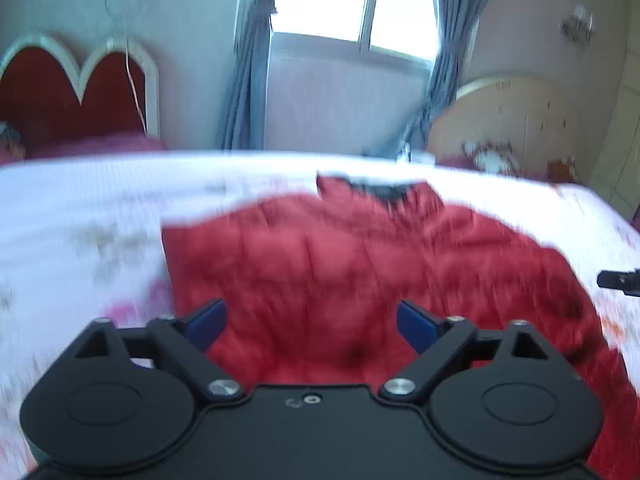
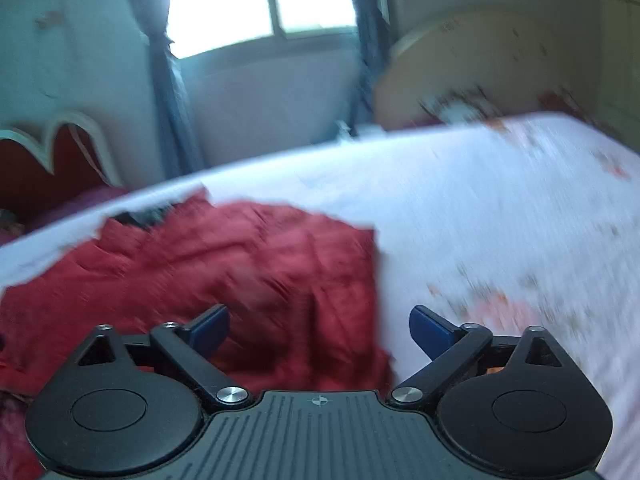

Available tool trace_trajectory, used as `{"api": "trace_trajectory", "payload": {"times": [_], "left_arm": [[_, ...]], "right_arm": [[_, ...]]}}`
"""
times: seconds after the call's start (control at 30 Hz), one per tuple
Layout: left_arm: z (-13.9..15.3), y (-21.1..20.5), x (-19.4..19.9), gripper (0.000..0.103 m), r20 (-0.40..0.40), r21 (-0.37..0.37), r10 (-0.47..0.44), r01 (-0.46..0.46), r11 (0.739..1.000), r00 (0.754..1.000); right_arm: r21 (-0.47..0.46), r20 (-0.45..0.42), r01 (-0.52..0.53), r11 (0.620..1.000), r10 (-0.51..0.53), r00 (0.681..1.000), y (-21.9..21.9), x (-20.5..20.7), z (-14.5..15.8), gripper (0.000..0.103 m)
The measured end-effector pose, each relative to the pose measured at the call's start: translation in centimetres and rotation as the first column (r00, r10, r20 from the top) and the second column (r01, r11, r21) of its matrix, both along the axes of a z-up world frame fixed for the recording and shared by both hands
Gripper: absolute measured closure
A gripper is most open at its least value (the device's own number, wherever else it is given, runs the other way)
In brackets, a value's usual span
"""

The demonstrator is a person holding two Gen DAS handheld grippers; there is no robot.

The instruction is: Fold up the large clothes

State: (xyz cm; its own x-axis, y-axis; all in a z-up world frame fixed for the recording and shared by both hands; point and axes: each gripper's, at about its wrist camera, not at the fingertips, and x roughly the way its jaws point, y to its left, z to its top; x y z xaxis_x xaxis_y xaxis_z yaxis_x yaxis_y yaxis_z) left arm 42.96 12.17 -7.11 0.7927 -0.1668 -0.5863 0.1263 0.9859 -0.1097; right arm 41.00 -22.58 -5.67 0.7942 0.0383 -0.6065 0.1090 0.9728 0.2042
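A large red padded jacket [image 1: 340,264] lies spread on a white floral bed sheet [image 1: 80,216], its dark-lined collar [image 1: 380,190] at the far side. My left gripper [image 1: 312,324] is open and empty, above the jacket's near part. In the right wrist view the jacket [image 2: 224,280] fills the left half and its right edge runs down the middle. My right gripper [image 2: 320,330] is open and empty, above that right edge, over the sheet [image 2: 500,208]. The right gripper's tip shows at the far right of the left wrist view [image 1: 620,280]. Both views are motion-blurred.
A red heart-shaped headboard [image 1: 76,92] stands at the back left. A window with grey curtains [image 1: 352,4] is behind the bed. A round beige headboard [image 1: 512,120] stands at the back right, with a cabinet [image 1: 620,152] at the far right.
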Motion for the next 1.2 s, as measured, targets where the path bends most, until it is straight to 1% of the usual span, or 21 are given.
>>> {"api": "trace_trajectory", "payload": {"times": [0.07,0.13,0.17,0.23,0.27,0.33,0.4,0.43,0.47,0.5,0.53,0.57,0.6,0.7,0.77,0.83,0.93,1.0,1.03,1.1,1.2], "left_arm": [[0.1,0.0,1.9,0.022,-0.012,-0.004,-0.012,0.012,1.0,1.0],[-0.4,-0.6,4.0,0.025,-0.019,0.018,-0.036,0.037,0.999,0.999],[-0.7,-0.9,4.6,0.025,-0.028,0.034,-0.046,0.047,0.998,0.999],[-1.4,-1.2,5.8,0.023,-0.039,0.057,-0.057,0.059,0.997,0.998],[-2.0,-1.1,6.1,0.019,-0.045,0.065,-0.053,0.056,0.996,0.998],[-2.9,-0.8,6.8,0.016,-0.06,0.087,-0.032,0.037,0.995,0.998],[-4.0,-0.4,7.2,0.016,-0.085,0.139,-0.001,0.013,0.99,0.996],[-4.7,0.0,7.4,0.016,-0.115,0.14,0.007,0.009,0.99,0.993],[-5.1,0.6,7.4,0.015,-0.126,0.117,0.004,0.011,0.993,0.992],[-5.3,0.8,7.4,0.015,-0.129,0.109,0.004,0.01,0.994,0.992],[-5.2,0.9,7.3,0.015,-0.127,0.11,0.005,0.009,0.994,0.992],[-5.0,0.8,7.2,0.016,-0.123,0.114,0.008,0.007,0.993,0.992],[-4.6,0.8,6.7,0.02,-0.116,0.116,0.012,0.002,0.993,0.993],[-2.0,0.6,3.5,0.021,-0.058,0.063,-0.027,0.031,0.998,0.998],[-0.9,-0.4,0.8,0.022,-0.035,0.1,-0.062,0.066,0.993,0.997],[-0.6,-1.0,-1.4,0.023,-0.031,0.113,-0.096,0.099,0.989,0.995],[-1.2,-1.9,-2.9,0.023,-0.044,0.137,-0.104,0.11,0.985,0.994],[-2.8,-2.0,-2.5,0.022,-0.089,0.157,-0.087,0.101,0.982,0.992],[-3.6,-1.5,-2.3,0.022,-0.114,0.139,-0.075,0.091,0.986,0.991],[-4.6,-0.5,-2.3,0.021,-0.13,0.095,-0.059,0.071,0.993,0.99],[-4.6,-0.3,-2.4,0.021,-0.123,0.103,-0.057,0.07,0.992,0.991]], "right_arm": [[0.009,-0.023,-0.049,0.999,0.049,0.999,1.1,1.9,0.2,0.05],[0.038,-0.052,-0.109,0.993,0.111,0.992,2.4,4.5,-0.3,0.058],[0.032,-0.066,-0.135,0.99,0.136,0.988,3.2,5.4,-0.7,0.06],[-0.005,-0.083,-0.185,0.983,0.184,0.979,5.0,6.8,-1.3,0.059],[-0.034,-0.078,-0.191,0.981,0.188,0.979,5.5,7.1,-1.6,0.059],[-0.099,-0.085,-0.197,0.975,0.189,0.978,6.5,7.8,-2.6,0.059],[-0.117,-0.099,-0.195,0.974,0.184,0.978,6.6,8.4,-3.9,0.059],[-0.143,-0.121,-0.165,0.976,0.148,0.982,6.2,8.8,-4.7,0.059],[-0.133,-0.131,-0.135,0.982,0.117,0.984,5.3,9.2,-5.5,0.06],[-0.088,-0.133,-0.123,0.989,0.111,0.985,4.4,9.6,-5.9,0.06],[-0.081,-0.138,-0.124,0.989,0.112,0.984,4.3,9.7,-5.9,0.059],[-0.104,-0.144,-0.132,0.986,0.116,0.983,4.5,9.6,-5.5,0.059],[-0.124,-0.144,-0.132,0.983,0.114,0.983,4.7,9.1,-4.8,0.059],[-0.107,-0.11,-0.128,0.986,0.116,0.987,4.5,6.7,-2.5,0.059],[-0.094,-0.104,-0.136,0.986,0.127,0.987,4.6,4.7,-1.5,0.059],[-0.066,-0.098,-0.148,0.987,0.141,0.985,4.6,2.3,-0.8,0.059],[-0.042,-0.114,-0.175,0.984,0.169,0.979,5.4,-0.1,-1.2,0.059],[-0.085,-0.161,-0.166,0.983,0.15,0.975,6.0,-0.1,-2.7,0.059],[-0.075,-0.195,-0.149,0.986,0.132,0.972,5.9,0.2,-3.7,0.059],[-0.065,-0.193,-0.141,0.988,0.126,0.973,5.7,0.5,-4.4,0.059],[-0.086,-0.198,-0.146,0.986,0.127,0.972,6.1,0.9,-4.4,0.06]]}}
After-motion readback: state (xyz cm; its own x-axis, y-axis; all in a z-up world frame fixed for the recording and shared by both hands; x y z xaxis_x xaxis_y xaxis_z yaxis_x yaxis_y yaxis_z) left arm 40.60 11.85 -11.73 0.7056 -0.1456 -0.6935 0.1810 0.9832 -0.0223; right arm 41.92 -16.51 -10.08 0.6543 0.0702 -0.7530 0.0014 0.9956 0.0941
